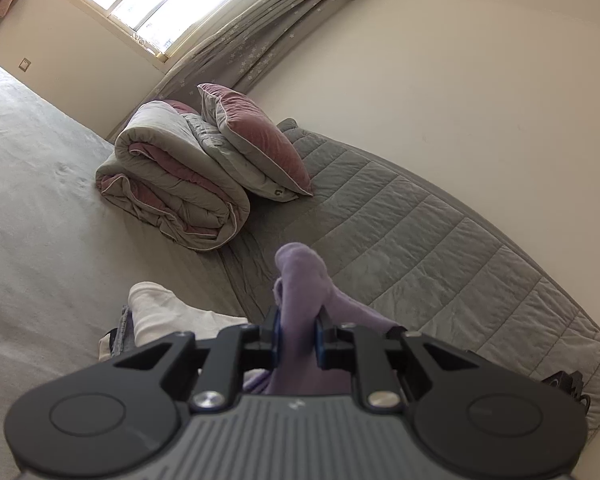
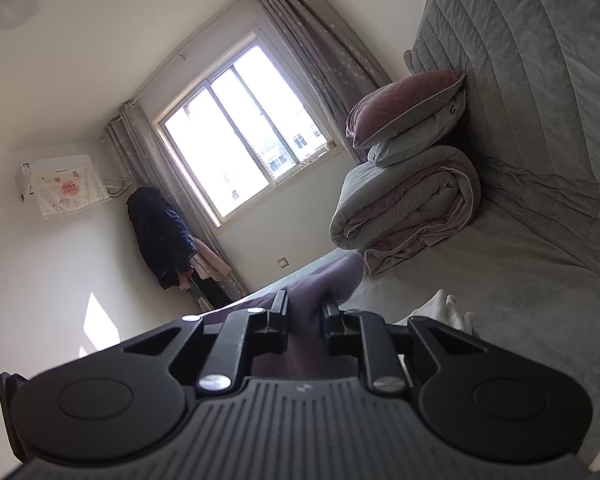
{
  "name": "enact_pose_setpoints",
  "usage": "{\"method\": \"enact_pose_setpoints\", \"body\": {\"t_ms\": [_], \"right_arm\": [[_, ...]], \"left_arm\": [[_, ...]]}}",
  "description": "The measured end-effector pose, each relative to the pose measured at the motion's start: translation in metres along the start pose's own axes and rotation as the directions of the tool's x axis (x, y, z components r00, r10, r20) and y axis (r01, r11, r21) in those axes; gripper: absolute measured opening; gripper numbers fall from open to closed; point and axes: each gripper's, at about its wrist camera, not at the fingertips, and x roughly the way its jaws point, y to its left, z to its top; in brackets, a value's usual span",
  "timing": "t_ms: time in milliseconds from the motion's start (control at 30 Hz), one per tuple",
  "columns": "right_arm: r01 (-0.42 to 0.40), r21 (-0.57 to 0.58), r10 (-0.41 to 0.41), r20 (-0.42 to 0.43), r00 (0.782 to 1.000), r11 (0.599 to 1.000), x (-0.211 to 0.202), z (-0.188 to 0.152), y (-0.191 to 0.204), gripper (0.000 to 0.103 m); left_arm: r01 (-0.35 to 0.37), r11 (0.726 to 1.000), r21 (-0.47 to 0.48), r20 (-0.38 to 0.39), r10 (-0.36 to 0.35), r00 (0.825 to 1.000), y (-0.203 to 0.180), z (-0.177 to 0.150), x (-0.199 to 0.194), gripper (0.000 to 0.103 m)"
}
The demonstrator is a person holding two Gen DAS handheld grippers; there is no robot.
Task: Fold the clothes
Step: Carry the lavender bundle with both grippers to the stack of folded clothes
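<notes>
- My left gripper (image 1: 296,330) pinches the lilac garment (image 1: 302,280), bunched between nearly closed jaws (fabric rising toward 12 o'clock).
- My right gripper (image 2: 304,316) clamps the same cloth, above the bed (image 2: 520,264).

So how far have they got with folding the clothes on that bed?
Early on, it seems. No folded garment shows; only the rolled duvet and pillows sit tidy. In hand: the left gripper and right gripper each pinch purple fabric, apparently one garment lifted. Left: folding it, plus the white garment lying rumpled on the bed.
</notes>
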Motion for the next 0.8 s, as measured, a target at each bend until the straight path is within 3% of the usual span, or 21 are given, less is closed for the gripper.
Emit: {"method": "enact_pose_setpoints", "body": {"t_ms": [267,500,633,767,800], "right_arm": [[0.035,-0.050,-0.036,-0.010,0.999,0.998,0.043,0.013,-0.031,0.019],[0.066,-0.073,-0.069,-0.040,0.997,0.995,0.100,0.008,-0.061,0.019],[0.097,-0.123,-0.103,-0.044,0.994,0.988,0.132,-0.005,-0.076,0.021],[0.169,-0.147,-0.178,-0.051,0.983,0.975,0.152,-0.021,-0.092,0.024],[0.183,-0.145,-0.192,-0.051,0.980,0.972,0.153,-0.023,-0.095,0.024]], "left_arm": [[-0.020,1.000,0.016,-0.014,0.021,1.000,0.014,0.004,0.054,0.016],[-0.107,0.994,-0.002,-0.032,0.107,0.994,0.053,0.006,0.108,0.016],[-0.185,0.982,0.050,-0.032,0.187,0.982,0.075,0.002,0.134,0.018],[-0.273,0.956,0.108,-0.046,0.279,0.959,0.093,-0.003,0.158,0.022],[-0.296,0.947,0.121,-0.043,0.303,0.952,0.096,-0.004,0.160,0.031]]}}
